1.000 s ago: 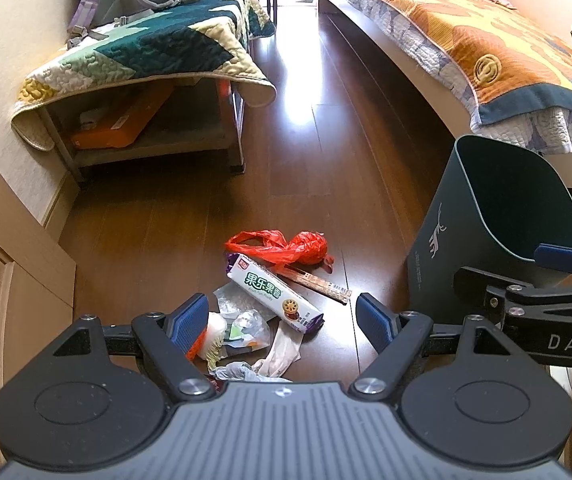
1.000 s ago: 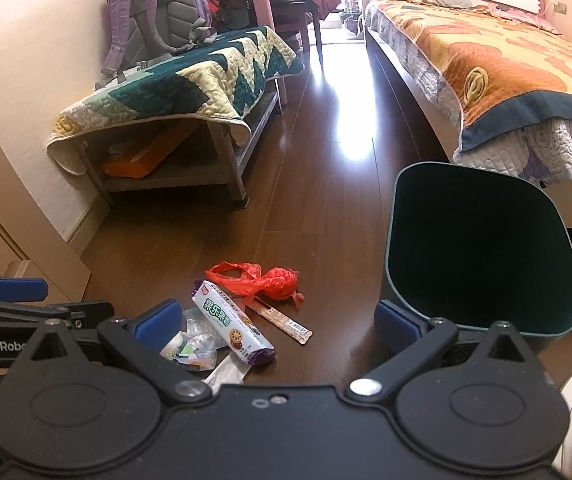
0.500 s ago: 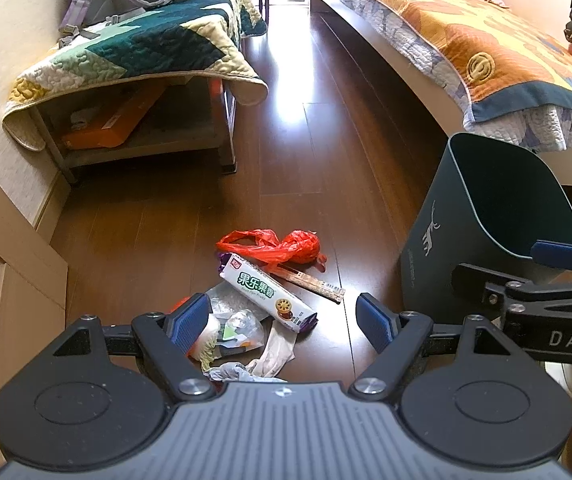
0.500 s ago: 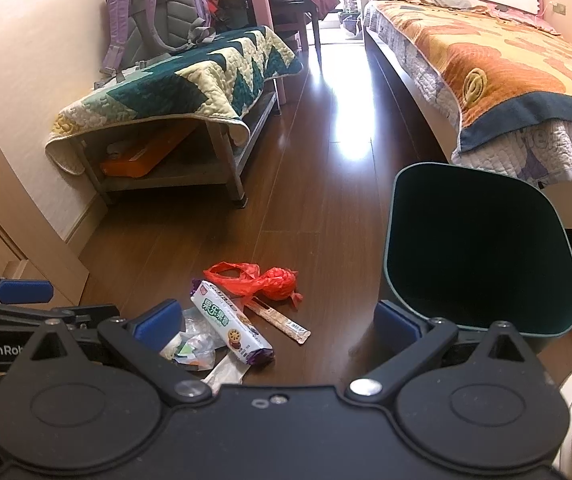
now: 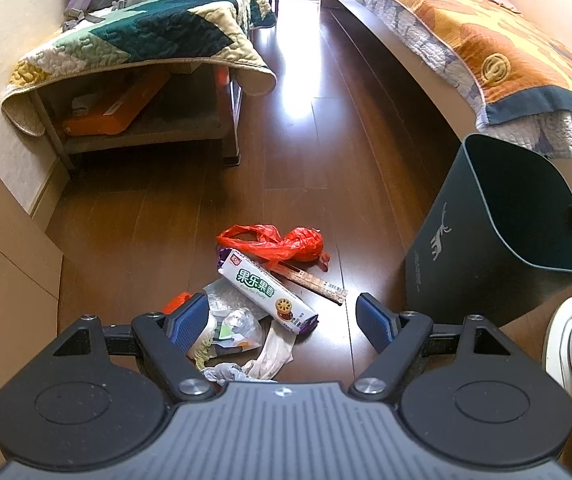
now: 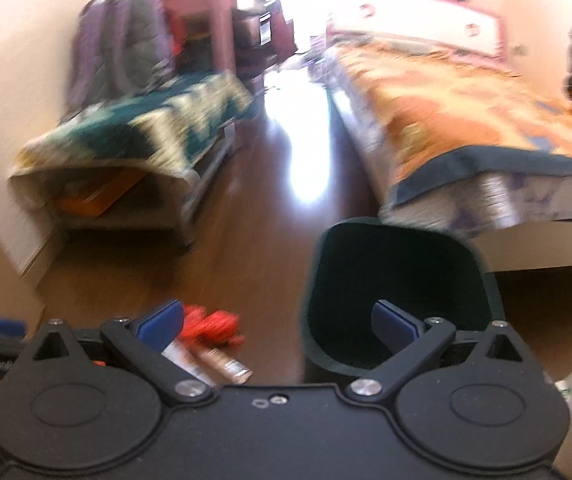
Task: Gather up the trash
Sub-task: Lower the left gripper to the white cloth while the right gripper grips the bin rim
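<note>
Since the earlier frame, my right view has swung upward and blurred. Left tool hangs spread wide above the trash pile on the floor, ready to straddle it. Right tool, also wide, empty, faces the bin.

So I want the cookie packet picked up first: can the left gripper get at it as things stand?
Probably yes. The left gripper is open, with the cookie packet lying on top of the pile just ahead between its fingers. Nothing covers it; the clear wrapper beside it might get caught too.
</note>
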Available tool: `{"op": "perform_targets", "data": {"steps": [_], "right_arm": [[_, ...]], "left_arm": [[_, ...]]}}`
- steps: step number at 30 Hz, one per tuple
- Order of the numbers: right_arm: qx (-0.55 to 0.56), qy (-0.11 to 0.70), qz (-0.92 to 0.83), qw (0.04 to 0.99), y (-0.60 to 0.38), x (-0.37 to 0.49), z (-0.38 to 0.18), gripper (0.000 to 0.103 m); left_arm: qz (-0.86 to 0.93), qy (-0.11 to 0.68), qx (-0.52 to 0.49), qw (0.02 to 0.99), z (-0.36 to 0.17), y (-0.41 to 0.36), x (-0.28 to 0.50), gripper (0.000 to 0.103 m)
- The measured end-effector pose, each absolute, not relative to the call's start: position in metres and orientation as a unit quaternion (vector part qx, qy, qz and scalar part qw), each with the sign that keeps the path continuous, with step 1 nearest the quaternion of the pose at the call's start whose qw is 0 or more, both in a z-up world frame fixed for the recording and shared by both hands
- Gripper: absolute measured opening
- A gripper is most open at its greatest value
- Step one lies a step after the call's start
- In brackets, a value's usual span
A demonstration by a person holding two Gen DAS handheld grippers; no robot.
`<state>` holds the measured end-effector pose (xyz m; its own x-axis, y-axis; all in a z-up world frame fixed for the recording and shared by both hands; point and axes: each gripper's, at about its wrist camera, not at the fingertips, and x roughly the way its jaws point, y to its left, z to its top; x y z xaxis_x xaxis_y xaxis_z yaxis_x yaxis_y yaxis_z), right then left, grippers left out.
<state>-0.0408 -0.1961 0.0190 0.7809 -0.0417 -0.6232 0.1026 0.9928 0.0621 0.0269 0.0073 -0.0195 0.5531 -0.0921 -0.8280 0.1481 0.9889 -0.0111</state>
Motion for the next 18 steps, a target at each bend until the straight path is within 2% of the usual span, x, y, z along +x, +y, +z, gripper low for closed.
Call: {"op": "perform_targets", "data": {"steps": [5,11,14,16,18], "right_arm": [[0.049,0.333,-0.100,0.936,-0.263,-0.035,0.027,0.100],[0.047,0.387,-0.114,0.914,-0.330,-0.003,-0.004,0.099],[0.046,0.417,-0.125,0.899,-0.350,0.020,-0.022,0.093],[0.045,0.438,-0.127,0.889,-0.363,0.036,-0.036,0.083],[0.048,0.466,-0.128,0.874,-0.374,0.050,-0.051,0.077]], "left_arm": [[-0.055,0.470,0.022,0.881,-0.024,0.005,0.034,0.080],[-0.030,0.468,0.030,0.883,-0.028,0.008,0.041,0.080],[-0.021,0.479,0.021,0.877,-0.033,0.015,0.054,0.080],[-0.007,0.486,0.006,0.874,-0.038,0.024,0.064,0.080],[0.016,0.488,-0.005,0.873,-0.042,0.035,0.074,0.080]]}}
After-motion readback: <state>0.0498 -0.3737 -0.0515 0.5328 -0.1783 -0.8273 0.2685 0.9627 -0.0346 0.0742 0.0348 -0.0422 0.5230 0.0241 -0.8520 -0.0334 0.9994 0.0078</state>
